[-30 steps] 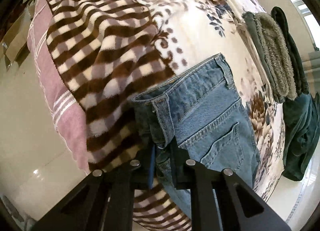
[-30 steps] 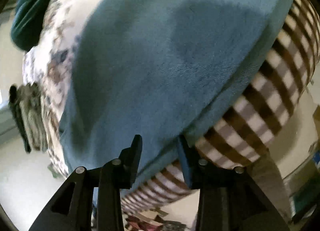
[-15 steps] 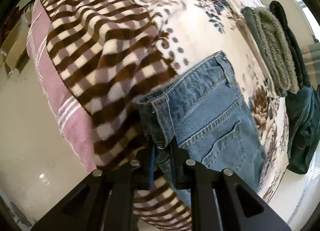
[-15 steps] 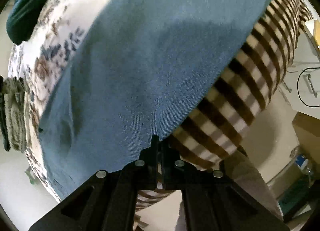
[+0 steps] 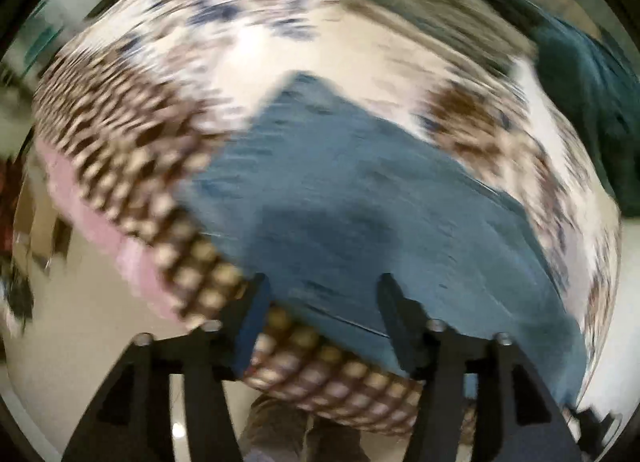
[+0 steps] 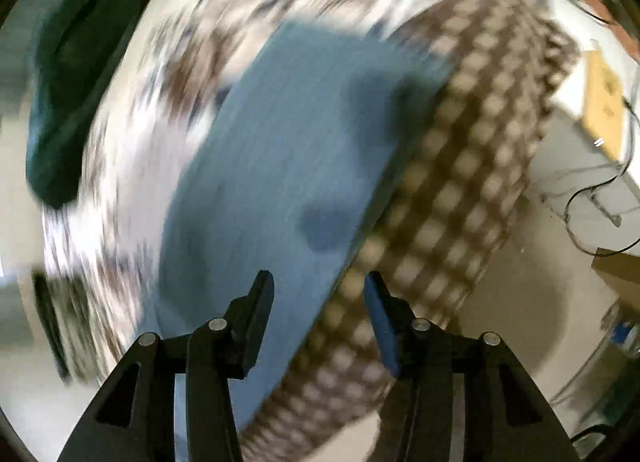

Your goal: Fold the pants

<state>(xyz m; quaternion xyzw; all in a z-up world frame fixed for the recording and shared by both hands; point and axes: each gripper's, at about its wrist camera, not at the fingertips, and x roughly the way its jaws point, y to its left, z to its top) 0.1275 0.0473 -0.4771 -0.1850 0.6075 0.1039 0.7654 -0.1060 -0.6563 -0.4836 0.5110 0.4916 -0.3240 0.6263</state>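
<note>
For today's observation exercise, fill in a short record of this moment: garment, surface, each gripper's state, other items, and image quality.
garment: blue jeans lying flat, held by neither gripper
surface: bed with a floral blanket and brown checked blanket
left gripper: open, jaws apart over the jeans' near edge
right gripper: open, jaws apart over the jeans' edge
other items: dark green garment at the far side of the bed
image quality: both views motion-blurred

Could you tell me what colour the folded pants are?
Blue denim pants, clearest in the left wrist view.
</note>
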